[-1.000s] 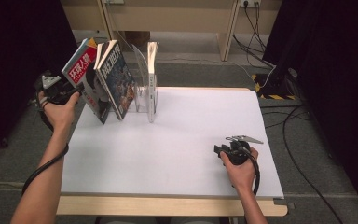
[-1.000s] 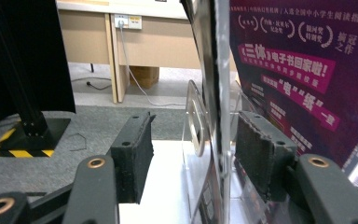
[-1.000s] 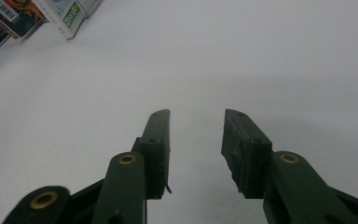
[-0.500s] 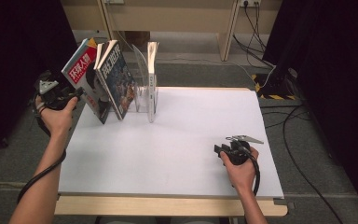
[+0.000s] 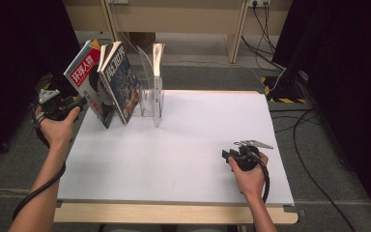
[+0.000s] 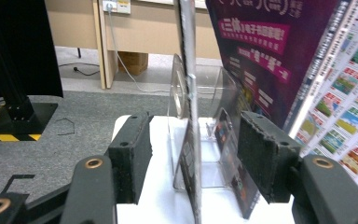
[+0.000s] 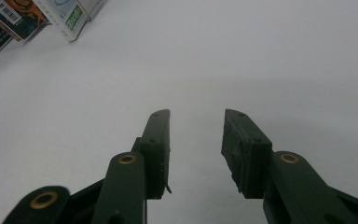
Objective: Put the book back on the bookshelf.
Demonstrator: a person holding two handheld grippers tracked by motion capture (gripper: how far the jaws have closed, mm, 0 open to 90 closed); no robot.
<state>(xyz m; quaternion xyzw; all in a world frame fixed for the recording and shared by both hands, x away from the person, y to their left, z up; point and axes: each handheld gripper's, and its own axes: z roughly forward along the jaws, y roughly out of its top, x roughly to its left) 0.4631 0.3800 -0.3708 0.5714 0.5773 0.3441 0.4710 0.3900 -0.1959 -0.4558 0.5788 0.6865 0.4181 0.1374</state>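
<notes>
Magazine (image 5: 88, 83) upright, top tilted left.

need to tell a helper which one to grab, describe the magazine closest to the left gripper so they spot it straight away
Start at the white table and look to its far left corner, where magazines stand by a clear rack. The outermost magazine leans left, nearest the left gripper. Its red title band sets it apart from the darker blue magazine beside it.

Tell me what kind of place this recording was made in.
Probably a lab or studio set up for recording, not a home. A plain white table stands on grey carpet, black curtains hang at both sides, and cables run from wall sockets. A clear acrylic rack holding magazines looks like a staged prop.
</notes>
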